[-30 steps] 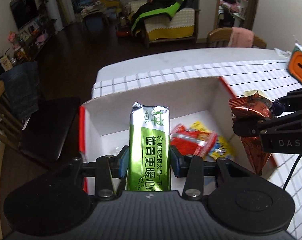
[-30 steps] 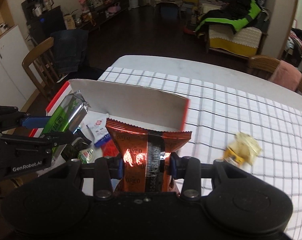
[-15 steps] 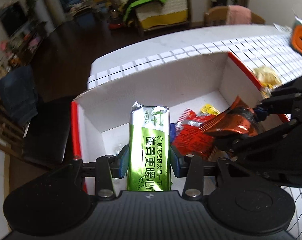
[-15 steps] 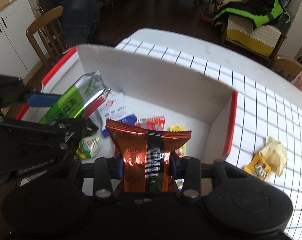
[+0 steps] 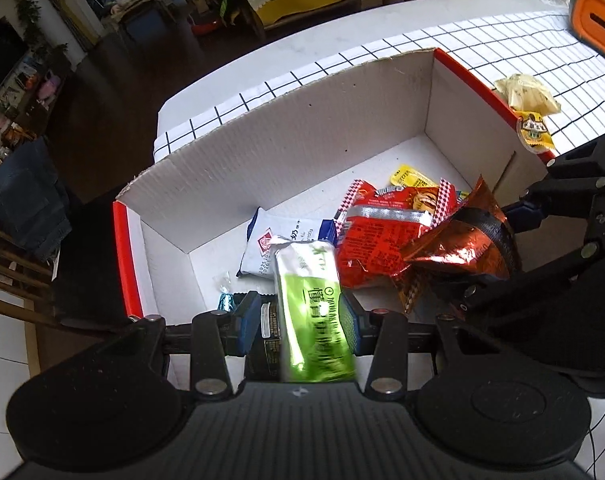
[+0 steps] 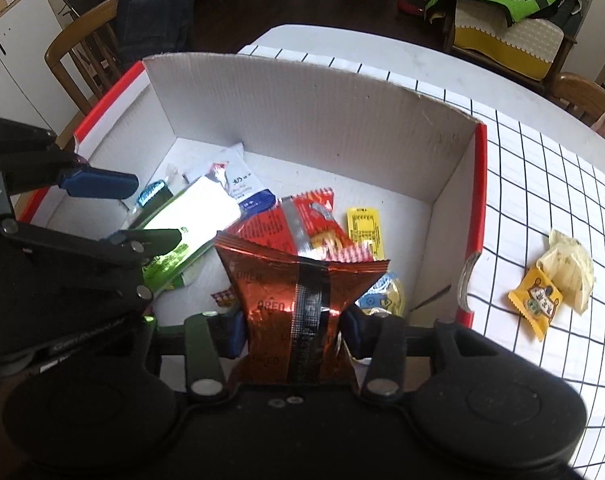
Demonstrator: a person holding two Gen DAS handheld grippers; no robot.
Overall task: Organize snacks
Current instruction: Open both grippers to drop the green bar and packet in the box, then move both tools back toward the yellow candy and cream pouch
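A white cardboard box (image 5: 302,128) with red edges holds several snack packets; it also shows in the right wrist view (image 6: 314,108). My left gripper (image 5: 298,320) is open over the box; the green packet (image 5: 314,320) lies loose between its fingers, touching only the right pad, blurred. In the right wrist view the green packet (image 6: 190,216) tilts down into the box. My right gripper (image 6: 292,328) is shut on a copper-red Oreo packet (image 6: 298,296), held low inside the box over a red packet (image 6: 302,224). The Oreo packet shows at the right in the left wrist view (image 5: 462,244).
A yellow wrapped snack (image 6: 536,304) and a crumpled wrapper (image 6: 570,268) lie on the checked tablecloth right of the box. An orange device (image 5: 594,24) stands at the far right. Chairs (image 6: 86,52) stand beyond the table's left edge.
Both grippers have dropped lower into the box. The left jaws have opened and the green packet is slipping down and tilting. The right gripper still holds the Oreo packet.
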